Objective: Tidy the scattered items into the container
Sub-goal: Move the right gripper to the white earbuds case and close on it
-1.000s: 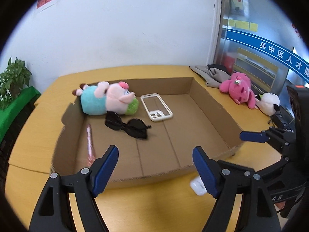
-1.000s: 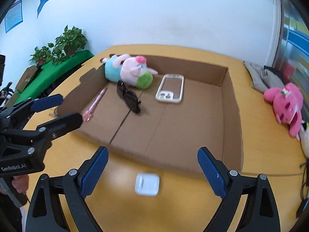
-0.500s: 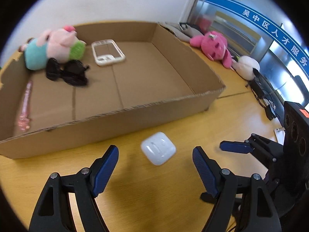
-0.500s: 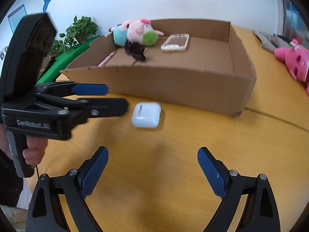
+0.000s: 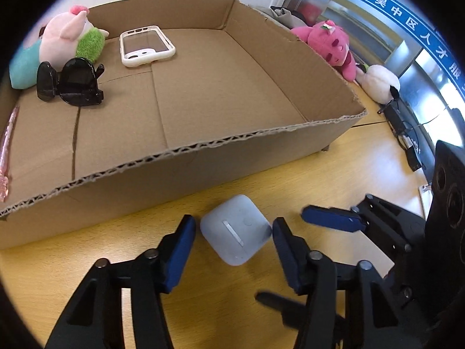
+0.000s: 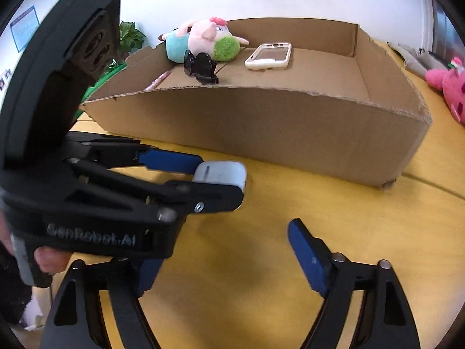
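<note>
A white earbud case (image 5: 236, 229) lies on the yellow table just outside the front wall of the cardboard box (image 5: 180, 157). My left gripper (image 5: 232, 241) has its blue pads on either side of the case, very near or touching it; it also shows in the right wrist view (image 6: 215, 180) around the case (image 6: 221, 173). My right gripper (image 6: 221, 261) is open and empty, low over the table beside it. In the box lie a pig plush (image 5: 72, 37), black sunglasses (image 5: 71, 83), a white phone case (image 5: 146, 45) and a pink pen (image 5: 7, 151).
A pink plush (image 5: 331, 43) and a white plush (image 5: 377, 84) lie on the table right of the box, with cables (image 5: 407, 142) near the edge. Grey cloth (image 6: 418, 58) lies behind. A green plant (image 6: 130, 36) stands at the far left.
My left gripper has dropped to the table, moved onto the earbud case and narrowed around it. My right gripper has come lower and closer beside it.
</note>
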Motion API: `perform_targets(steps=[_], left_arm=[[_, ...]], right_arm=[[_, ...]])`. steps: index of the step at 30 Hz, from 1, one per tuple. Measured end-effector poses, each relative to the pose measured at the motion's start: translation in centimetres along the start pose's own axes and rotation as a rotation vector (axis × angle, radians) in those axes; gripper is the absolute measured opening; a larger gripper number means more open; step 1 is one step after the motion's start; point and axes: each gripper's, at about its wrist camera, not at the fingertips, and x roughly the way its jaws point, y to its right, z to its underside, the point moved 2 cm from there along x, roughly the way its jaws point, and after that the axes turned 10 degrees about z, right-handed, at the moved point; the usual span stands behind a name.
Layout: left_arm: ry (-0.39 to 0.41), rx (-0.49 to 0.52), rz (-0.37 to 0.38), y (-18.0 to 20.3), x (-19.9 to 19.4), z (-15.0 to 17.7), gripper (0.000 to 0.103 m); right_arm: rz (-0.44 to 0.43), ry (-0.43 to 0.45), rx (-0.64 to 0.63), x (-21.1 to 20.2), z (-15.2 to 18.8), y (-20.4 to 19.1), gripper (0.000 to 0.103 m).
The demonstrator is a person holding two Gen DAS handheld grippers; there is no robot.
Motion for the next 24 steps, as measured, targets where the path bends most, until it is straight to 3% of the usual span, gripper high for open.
perform_targets(steps=[3, 5, 7, 12, 16, 24], left_arm=[[0.001, 0.004, 0.006, -0.2, -0.1, 0.0, 0.050], [0.000, 0.007, 0.008, -0.2, -0.2, 0.1, 0.050], [-0.003, 0.012, -0.001, -0.2, -0.3, 0.1, 0.049], [-0.006, -0.005, 0.002, -0.5, -0.5, 0.1, 0.048], [0.005, -0.025, -0.006, -0.1, -1.6, 0.3, 0.044], [0.087, -0.030, -0.015, 1.0, -4.6, 0.2, 0.043]], right_arm=[[0.009, 0.008, -0.037, 0.3, -0.6, -0.8, 0.066], [0.013, 0.012, -0.055, 0.5, -0.9, -1.2, 0.048], [-0.006, 0.010, -0.071, 0.7, -1.0, -1.7, 0.041], [0.000, 0.010, -0.081, 0.6, -0.9, -2.1, 0.039], [0.023, 0.023, -0.097, -0.2, -0.6, -2.5, 0.027], [-0.013, 0.102, -0.064, -2.9, -1.2, -3.0, 0.030]])
